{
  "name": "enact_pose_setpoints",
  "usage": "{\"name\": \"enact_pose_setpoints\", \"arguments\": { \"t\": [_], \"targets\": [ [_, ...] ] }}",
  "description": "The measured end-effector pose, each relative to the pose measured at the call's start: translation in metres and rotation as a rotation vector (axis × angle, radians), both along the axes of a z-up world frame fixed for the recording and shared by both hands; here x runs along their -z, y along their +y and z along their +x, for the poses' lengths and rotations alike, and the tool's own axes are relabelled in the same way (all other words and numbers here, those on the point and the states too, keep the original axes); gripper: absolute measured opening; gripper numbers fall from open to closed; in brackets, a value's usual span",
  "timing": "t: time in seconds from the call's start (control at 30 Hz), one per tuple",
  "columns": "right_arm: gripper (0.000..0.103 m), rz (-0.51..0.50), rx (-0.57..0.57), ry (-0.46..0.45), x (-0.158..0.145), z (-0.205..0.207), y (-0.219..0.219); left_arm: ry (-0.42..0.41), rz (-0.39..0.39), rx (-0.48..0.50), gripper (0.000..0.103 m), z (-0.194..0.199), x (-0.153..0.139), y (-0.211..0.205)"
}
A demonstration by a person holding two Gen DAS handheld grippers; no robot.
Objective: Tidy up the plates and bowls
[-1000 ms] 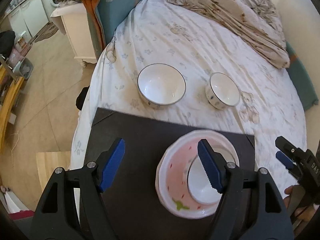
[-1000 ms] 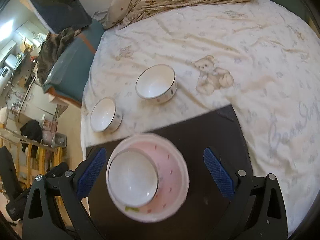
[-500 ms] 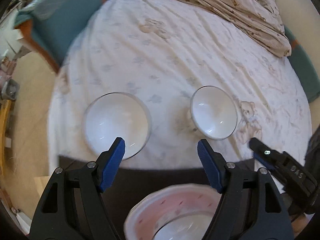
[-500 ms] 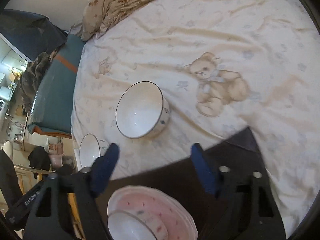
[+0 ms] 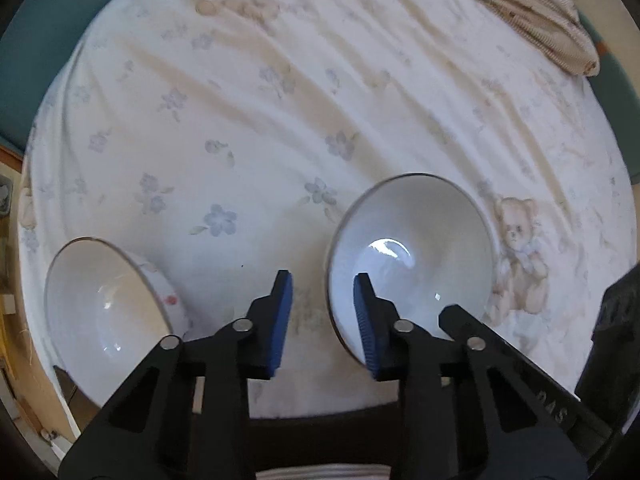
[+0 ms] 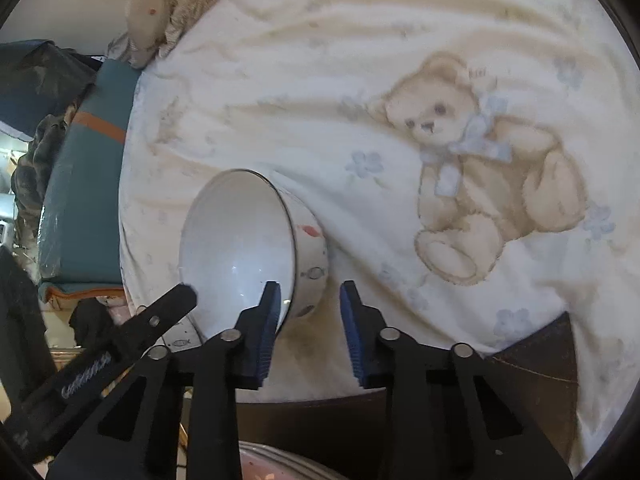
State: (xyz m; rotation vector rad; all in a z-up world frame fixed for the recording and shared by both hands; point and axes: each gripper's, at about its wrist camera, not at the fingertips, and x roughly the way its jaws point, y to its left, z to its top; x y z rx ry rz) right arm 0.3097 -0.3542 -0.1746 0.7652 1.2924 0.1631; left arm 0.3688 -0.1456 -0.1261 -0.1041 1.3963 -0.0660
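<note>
Two white bowls with dark rims sit on the bear-print bed sheet. My left gripper (image 5: 322, 316) straddles the near left rim of the smaller bowl (image 5: 416, 248), one blue pad inside and one outside; its jaws are closing and do not press. The larger bowl (image 5: 100, 308) lies at the left, untouched. My right gripper (image 6: 308, 320) straddles the same small bowl (image 6: 236, 240) at its near right wall, jaws closing, with a gap still showing at the outer pad. Each view shows a black finger of the other gripper (image 5: 472, 328) (image 6: 160, 316) at the bowl's opposite side.
A dark board (image 6: 532, 356) lies on the bed's near edge, with the rim of a pink plate (image 6: 280, 464) just showing at the bottom. A crumpled beige blanket (image 5: 520, 4) lies at the far side. A teal cushion (image 6: 80, 184) flanks the bed's left edge.
Both grippers have come forward and down, from above the pink plate on the board to the small bowl. Both pairs of jaws have narrowed a lot.
</note>
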Motion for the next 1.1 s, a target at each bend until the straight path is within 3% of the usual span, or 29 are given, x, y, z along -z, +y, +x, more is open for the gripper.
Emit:
{"name": "enact_pose_setpoints", "arguments": {
  "t": [0.1,0.17,0.2,0.23,0.5,1.1],
  "targets": [
    [0.029,-0.027,-0.025,0.010,0.009,0.000,0.002,0.022,-0.039,-0.020,0.008,0.001,0.010,0.003],
    [0.028,-0.010,-0.032,0.014,0.014,-0.002,0.002,0.038,-0.041,-0.002,0.008,-0.001,0.015,-0.001],
    [0.022,-0.008,-0.033,0.009,0.014,-0.002,0.002,0.029,-0.035,0.011,0.006,-0.003,0.014,-0.004],
    [0.015,-0.005,-0.036,0.002,0.013,-0.002,0.002,0.025,-0.021,0.017,0.006,-0.005,0.014,-0.005],
    [0.015,-0.046,-0.065,-0.074,-0.010,-0.003,0.009,0.025,-0.002,0.023,0.007,-0.027,0.005,0.001],
    [0.014,-0.141,-0.172,-0.187,-0.101,-0.055,0.046,-0.081,0.036,0.023,0.010,-0.101,-0.076,0.019]
  ]
}}
